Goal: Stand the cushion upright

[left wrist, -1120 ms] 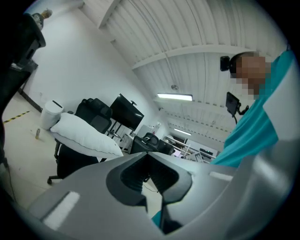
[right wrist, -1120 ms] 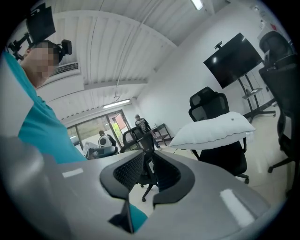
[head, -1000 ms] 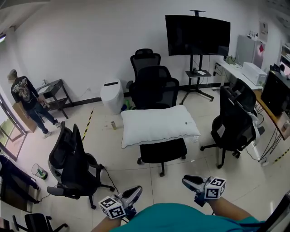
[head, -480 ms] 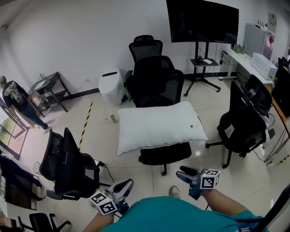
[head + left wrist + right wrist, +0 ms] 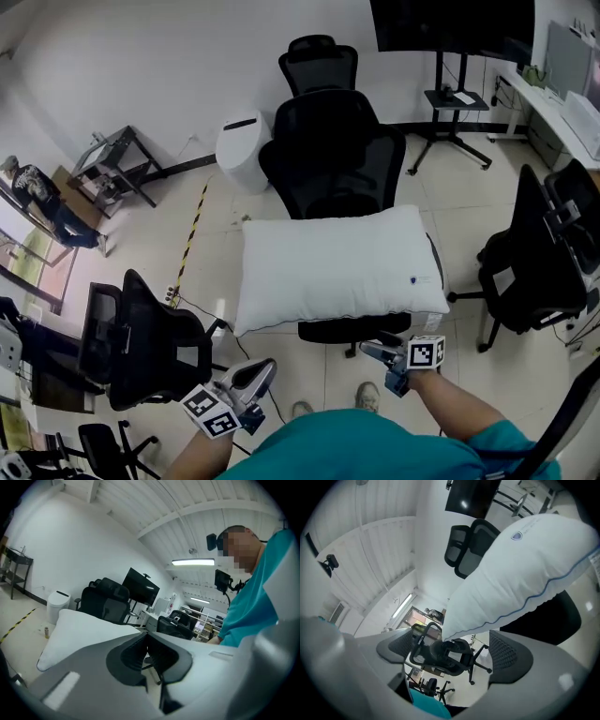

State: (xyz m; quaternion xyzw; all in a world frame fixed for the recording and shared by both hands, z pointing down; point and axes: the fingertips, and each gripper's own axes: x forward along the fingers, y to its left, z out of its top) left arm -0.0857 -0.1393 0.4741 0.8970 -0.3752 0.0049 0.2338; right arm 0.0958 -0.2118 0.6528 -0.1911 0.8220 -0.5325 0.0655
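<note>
A white cushion (image 5: 337,267) lies flat on the seat of a black office chair (image 5: 333,155) in the middle of the head view. My right gripper (image 5: 373,352) hangs just in front of the seat's front edge, below the cushion's near right part. Its jaws have just been opening and now stand wide, with nothing pressed between them. In the right gripper view the cushion (image 5: 525,573) fills the upper right, one corner just beyond the right gripper (image 5: 450,654). My left gripper (image 5: 255,375) is low at the left, apart from the cushion (image 5: 79,632); the left gripper (image 5: 146,641) has its pads together.
A black chair (image 5: 141,342) stands at the near left and another chair (image 5: 534,253) at the right. Behind the cushion's chair are a third chair (image 5: 319,61), a white bin (image 5: 242,150) and a screen stand (image 5: 455,94). A person (image 5: 42,197) stands far left.
The cushion and its chair have come much nearer in the head view. Both grippers have moved forward toward the seat, the right one lower and rolled, and its jaws have opened.
</note>
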